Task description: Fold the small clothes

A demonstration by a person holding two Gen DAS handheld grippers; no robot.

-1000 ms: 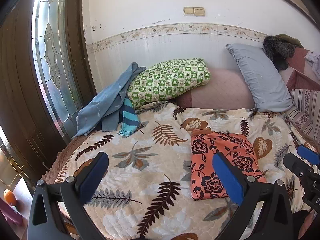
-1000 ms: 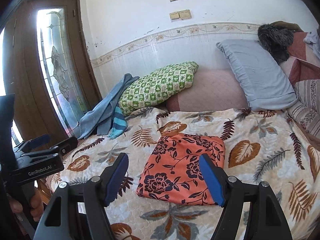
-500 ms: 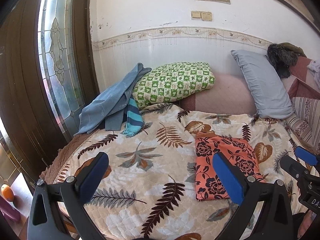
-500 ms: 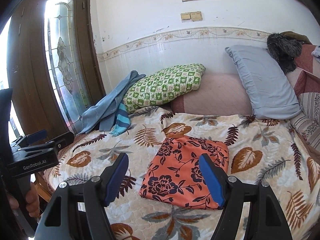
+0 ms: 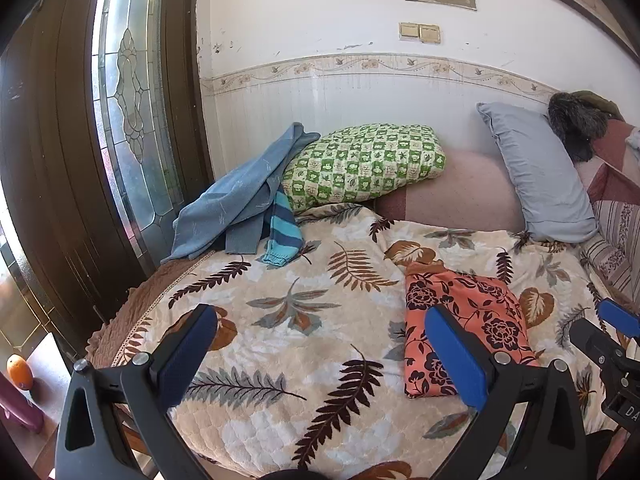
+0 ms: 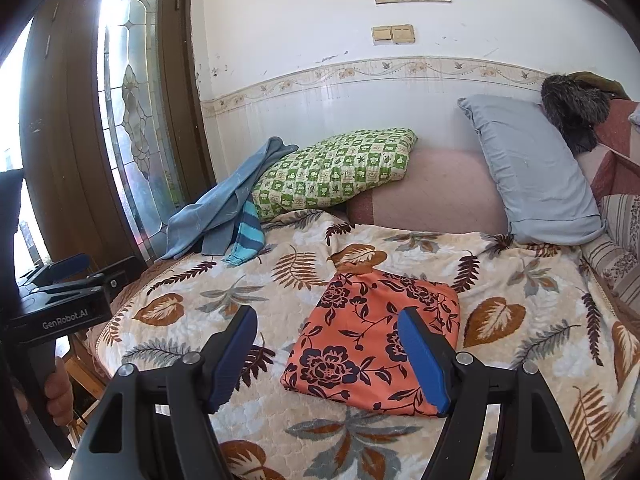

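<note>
Folded cloth point(image 6: 374, 334) flat on blanket point(image 6: 520, 344), near front edge of bed. Behind, against wall: checked pillow point(image 6: 332, 176) at left, plain pillow point(image 6: 532, 172) at right. Heap of clothes point(image 6: 224, 216) left of checked pillow, touching it. Door point(image 6: 80, 128) left of bed.

A blue garment point(image 5: 236, 200) hides most of the striped one point(image 5: 284, 232).
</note>
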